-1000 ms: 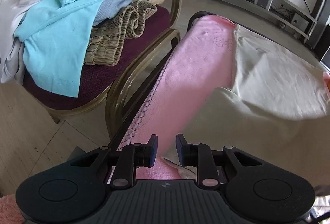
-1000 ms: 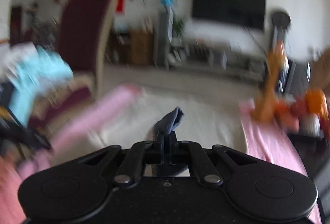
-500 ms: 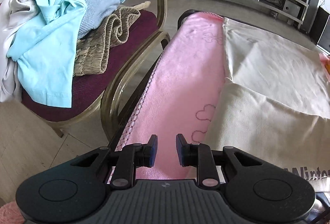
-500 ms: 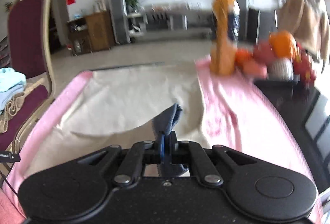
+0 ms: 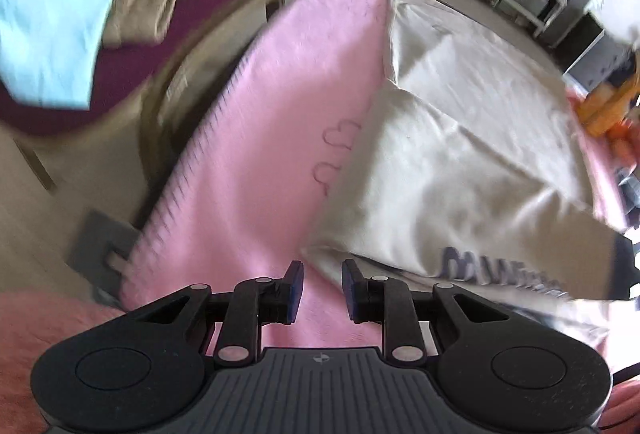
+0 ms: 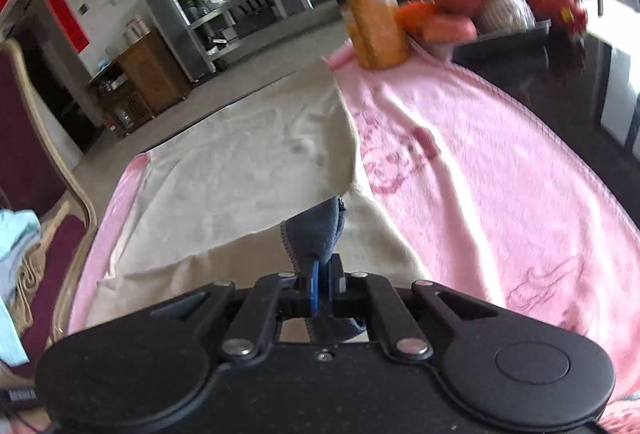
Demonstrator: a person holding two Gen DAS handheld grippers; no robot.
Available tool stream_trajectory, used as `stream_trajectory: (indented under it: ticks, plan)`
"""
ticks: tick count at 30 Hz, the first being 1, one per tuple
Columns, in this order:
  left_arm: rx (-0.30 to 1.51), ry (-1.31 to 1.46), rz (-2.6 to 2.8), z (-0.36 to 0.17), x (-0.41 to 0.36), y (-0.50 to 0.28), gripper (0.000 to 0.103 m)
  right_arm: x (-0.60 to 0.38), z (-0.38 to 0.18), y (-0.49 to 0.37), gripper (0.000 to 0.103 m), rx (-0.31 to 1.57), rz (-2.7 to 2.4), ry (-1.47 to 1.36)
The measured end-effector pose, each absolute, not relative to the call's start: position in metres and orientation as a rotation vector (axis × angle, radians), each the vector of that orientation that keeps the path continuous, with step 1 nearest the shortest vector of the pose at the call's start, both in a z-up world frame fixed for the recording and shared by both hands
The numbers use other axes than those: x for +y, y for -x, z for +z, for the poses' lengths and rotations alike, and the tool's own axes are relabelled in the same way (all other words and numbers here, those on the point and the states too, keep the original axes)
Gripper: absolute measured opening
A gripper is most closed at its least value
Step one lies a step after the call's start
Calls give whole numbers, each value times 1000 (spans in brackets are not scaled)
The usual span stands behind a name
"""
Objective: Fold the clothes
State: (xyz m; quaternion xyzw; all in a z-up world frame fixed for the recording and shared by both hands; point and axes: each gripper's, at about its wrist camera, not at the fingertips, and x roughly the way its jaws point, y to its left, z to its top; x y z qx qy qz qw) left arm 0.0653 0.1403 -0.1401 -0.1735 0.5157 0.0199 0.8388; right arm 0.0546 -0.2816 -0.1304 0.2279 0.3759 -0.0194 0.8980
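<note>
A cream shirt with dark lettering and a navy cuff lies spread on a pink blanket over the table. My left gripper is open and empty, low over the blanket just beside the shirt's near left edge. In the right wrist view the same cream shirt lies partly folded over. My right gripper is shut on the shirt's navy cuff and holds it up above the cloth.
A maroon chair left of the table holds a pile of clothes, light blue on top. An orange toy giraffe and a tray of fruit stand at the table's far right. Black tabletop borders the blanket.
My left gripper has moved forward and right toward the shirt's edge, still open. My right gripper has carried the cuff rightward and lower over the shirt.
</note>
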Motion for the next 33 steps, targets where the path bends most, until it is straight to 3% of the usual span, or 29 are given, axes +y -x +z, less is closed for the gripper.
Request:
stream_trajectory:
  ticks: [6,12,13,14,20,25,29,33]
  plan:
    - [1114,594,-16,-155,149,-81,23,-277,-135,-55,5,799,-15,-468]
    - [1051,450,294,-156,149,-81,22,-283,-134,-49,4,789,-37,-495]
    - [1034,415,342,-154,150,-80,12,-285,-133,-48,4,785,-44,-499]
    - [1037,412,351,-154,151,-80,11,-287,-133,-46,4,785,-55,-509]
    - [1033,343,357,-153,144,-79,14,-309,-143,-45,5,843,-111,-637]
    - [991,266,322,-144,133,-77,15,-320,-162,-58,19,909,-281,-591]
    - [950,202,208,-131,118,-76,15,-321,-147,-48,19,810,-265,-555]
    - [923,103,97,-126,93,-88,15,-311,-151,-58,19,846,-174,-525]
